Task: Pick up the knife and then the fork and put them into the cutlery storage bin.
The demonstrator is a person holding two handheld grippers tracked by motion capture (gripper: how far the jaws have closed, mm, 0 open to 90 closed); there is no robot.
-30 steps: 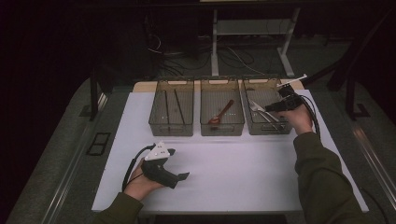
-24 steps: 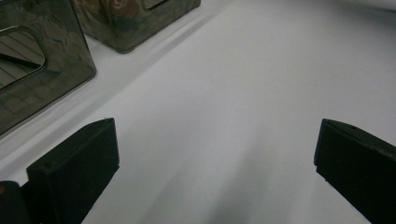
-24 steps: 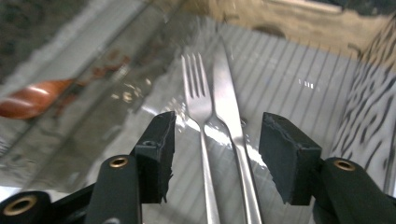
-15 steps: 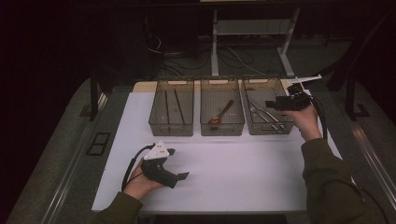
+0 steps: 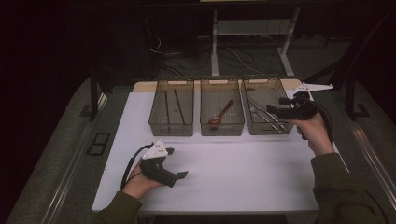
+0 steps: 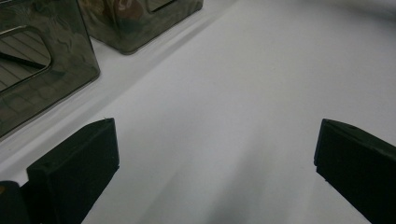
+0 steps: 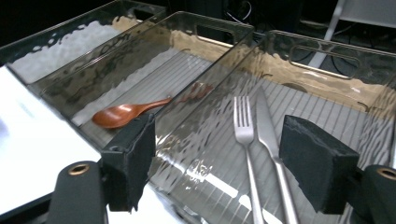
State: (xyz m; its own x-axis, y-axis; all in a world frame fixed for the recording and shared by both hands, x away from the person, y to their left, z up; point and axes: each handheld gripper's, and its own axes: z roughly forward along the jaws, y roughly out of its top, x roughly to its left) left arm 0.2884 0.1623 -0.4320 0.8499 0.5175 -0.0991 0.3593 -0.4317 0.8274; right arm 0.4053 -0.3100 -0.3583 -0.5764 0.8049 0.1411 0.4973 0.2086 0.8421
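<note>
Right gripper (image 7: pixel 217 158) has just been opening, jaws wide and empty over the fork (image 7: pixel 244 140) and knife (image 7: pixel 271 140) in the right-hand bin (image 5: pixel 254 128); dipping could clip its wall.

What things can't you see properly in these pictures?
- Left bin, high view: two thin dark sticks inside, too small and dim to name.
- Fork and knife, right tool view: their handles are cut off by the bottom edge.
- Wooden spoon, right tool view: its handle end is blurred behind the wavy bin wall.
</note>
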